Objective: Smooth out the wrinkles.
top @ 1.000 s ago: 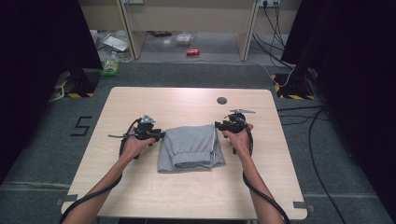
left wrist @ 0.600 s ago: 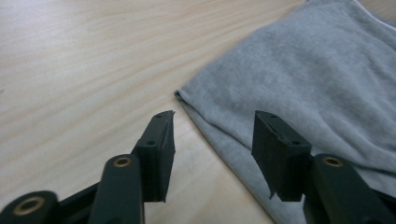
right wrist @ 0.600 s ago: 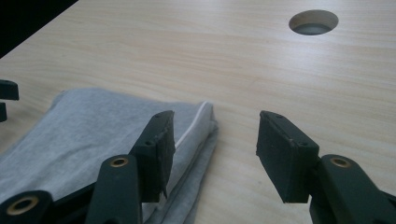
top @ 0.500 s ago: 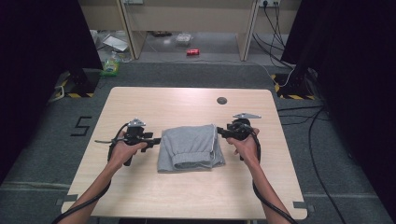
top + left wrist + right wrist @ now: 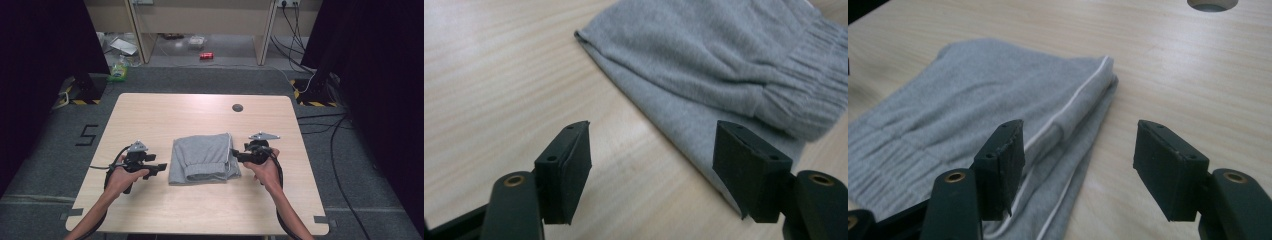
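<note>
A folded grey garment (image 5: 202,158) with a ribbed cuff and a white stripe lies in the middle of the wooden table (image 5: 200,112). My left gripper (image 5: 161,168) stands open just left of the cloth's near left corner, a small gap away. In the left gripper view the garment (image 5: 734,65) fills the upper right, beyond my open left gripper (image 5: 651,165). My right gripper (image 5: 236,156) is open at the cloth's right edge. In the right gripper view the striped edge of the garment (image 5: 998,115) runs between the jaws of my right gripper (image 5: 1078,160), which hold nothing.
A round cable hole (image 5: 237,107) sits near the table's far edge, seen too as a hole (image 5: 1212,4) in the right gripper view. On the floor beyond the table lie a red can (image 5: 206,55), a green bottle (image 5: 118,71) and cables (image 5: 325,125).
Both hands have drawn back toward the near side, the left also moving left off the cloth. The garment stays folded in place.
</note>
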Demonstrator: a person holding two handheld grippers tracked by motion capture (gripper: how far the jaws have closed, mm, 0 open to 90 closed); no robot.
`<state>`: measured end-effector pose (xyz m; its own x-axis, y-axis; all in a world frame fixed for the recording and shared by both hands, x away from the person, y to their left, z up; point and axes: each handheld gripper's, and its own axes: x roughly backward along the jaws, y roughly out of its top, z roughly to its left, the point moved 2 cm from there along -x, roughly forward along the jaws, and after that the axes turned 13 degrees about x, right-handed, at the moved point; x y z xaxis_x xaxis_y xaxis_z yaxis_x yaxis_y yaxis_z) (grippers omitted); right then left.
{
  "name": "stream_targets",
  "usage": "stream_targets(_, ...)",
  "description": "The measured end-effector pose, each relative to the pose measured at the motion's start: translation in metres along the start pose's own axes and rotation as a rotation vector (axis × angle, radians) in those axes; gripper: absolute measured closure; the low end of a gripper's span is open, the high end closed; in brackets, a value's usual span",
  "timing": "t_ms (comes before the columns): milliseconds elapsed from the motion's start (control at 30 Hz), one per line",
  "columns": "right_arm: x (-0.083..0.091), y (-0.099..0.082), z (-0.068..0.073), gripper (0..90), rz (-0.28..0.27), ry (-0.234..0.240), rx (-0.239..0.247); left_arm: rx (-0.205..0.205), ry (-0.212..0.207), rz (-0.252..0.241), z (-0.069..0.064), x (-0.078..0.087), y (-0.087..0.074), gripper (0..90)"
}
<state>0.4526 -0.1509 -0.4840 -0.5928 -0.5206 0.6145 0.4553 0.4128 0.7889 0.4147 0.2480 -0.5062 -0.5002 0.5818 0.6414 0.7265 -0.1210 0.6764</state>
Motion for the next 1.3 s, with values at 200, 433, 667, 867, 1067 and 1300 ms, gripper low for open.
stream_targets(200,0.008,-0.016,0.009,36.9,0.023,0.002,0.013,-0.001,0.008,0.011,0.000,0.005,-0.013,28.0)
stream_targets(433,0.014,-0.027,0.019,36.5,0.035,0.017,0.039,-0.002,0.002,-0.005,-0.003,0.009,-0.027,26.0)
stream_targets(667,0.020,-0.040,0.030,35.4,0.055,0.038,0.047,-0.027,0.004,0.010,-0.010,0.014,-0.045,21.7)
stream_targets(867,0.025,-0.053,0.036,34.6,0.080,0.042,0.067,-0.059,0.013,0.013,-0.016,0.019,-0.055,20.3)
stream_targets(1067,0.031,-0.065,0.043,33.7,0.108,0.051,0.090,-0.082,0.022,0.017,-0.019,0.020,-0.063,20.3)
stream_targets(1300,0.039,-0.075,0.050,31.2,0.126,0.042,0.102,-0.146,0.044,0.036,-0.031,0.020,-0.073,17.9)
